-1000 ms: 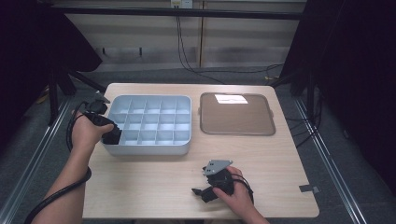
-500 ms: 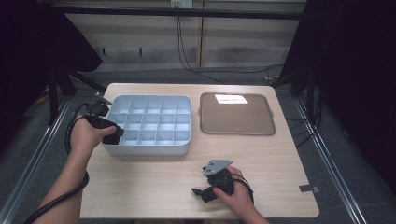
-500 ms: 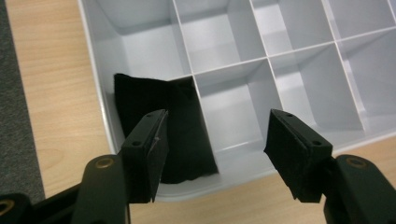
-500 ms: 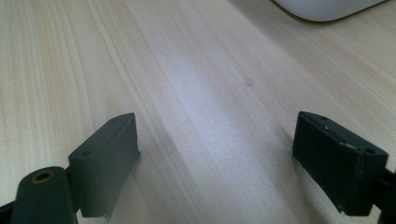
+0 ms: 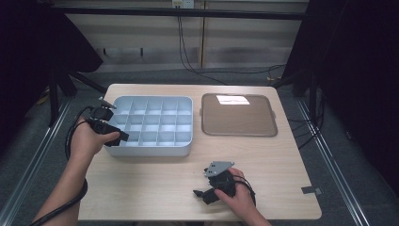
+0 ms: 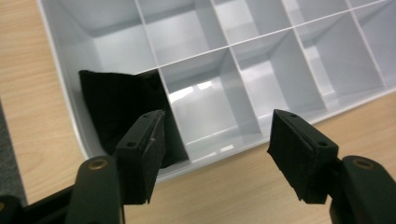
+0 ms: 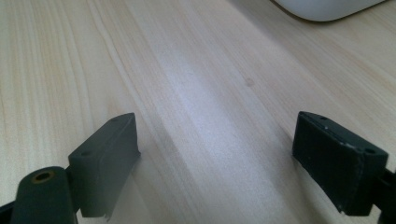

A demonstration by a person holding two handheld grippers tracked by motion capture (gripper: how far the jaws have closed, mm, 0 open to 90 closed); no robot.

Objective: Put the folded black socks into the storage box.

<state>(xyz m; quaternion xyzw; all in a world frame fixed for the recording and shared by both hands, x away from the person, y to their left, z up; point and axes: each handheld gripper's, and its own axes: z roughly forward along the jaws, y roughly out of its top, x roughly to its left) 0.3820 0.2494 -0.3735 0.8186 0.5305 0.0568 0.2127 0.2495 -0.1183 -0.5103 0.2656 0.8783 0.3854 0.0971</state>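
Now that the left gripper, jaws apart, has backed off, a black folded cloth lies beyond them in the pale-grey plastic divider tray; right gripper open, idle.

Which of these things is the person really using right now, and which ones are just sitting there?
In use:
- pale grey plastic divided tray
- black cloth-like piece in its corner compartment
- left gripper, open above that corner

Just sitting there:
- flat brown lid-like tray beside the divided tray
- right gripper, open, low over the light wooden table
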